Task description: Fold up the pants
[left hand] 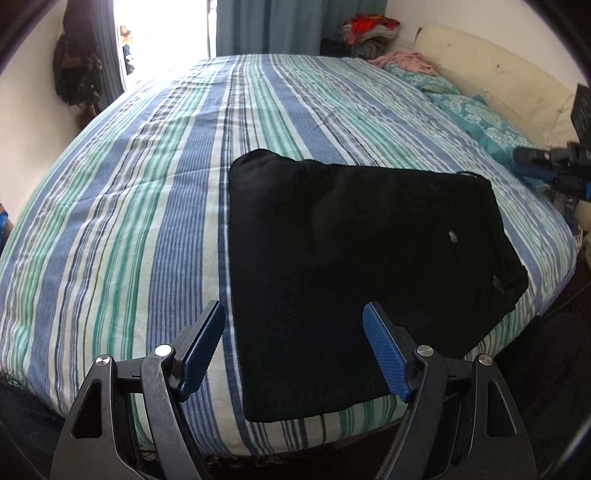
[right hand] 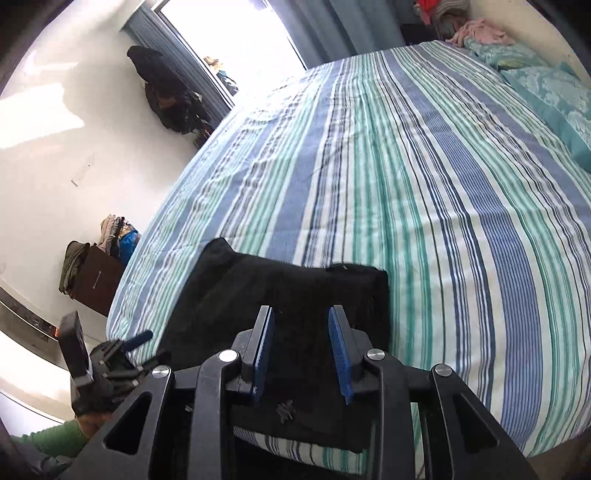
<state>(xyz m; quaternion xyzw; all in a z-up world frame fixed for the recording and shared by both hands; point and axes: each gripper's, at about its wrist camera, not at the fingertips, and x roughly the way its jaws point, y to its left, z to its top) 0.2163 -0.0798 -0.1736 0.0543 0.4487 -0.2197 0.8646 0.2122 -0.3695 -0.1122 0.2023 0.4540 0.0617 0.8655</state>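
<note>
The black pants (left hand: 351,258) lie folded into a thick rectangle on the striped bed (left hand: 147,184), close to its near edge. My left gripper (left hand: 293,308) hovers over the pants' near left part, jaws wide apart and nothing between the blue pads. In the right wrist view the pants (right hand: 295,288) sit just beyond my right gripper (right hand: 302,312), whose jaws stand a little apart with only air between them, above the cloth. The right gripper (left hand: 554,166) also shows at the far right of the left view, and the left gripper (right hand: 110,362) at the lower left of the right view.
Teal pillows (left hand: 476,118) and a cream headboard (left hand: 498,74) line the bed's right side. A pile of clothes (left hand: 369,27) sits in the far corner. Dark bags (right hand: 166,92) hang on the left wall by the bright window. A brown box (right hand: 99,284) carries clothes.
</note>
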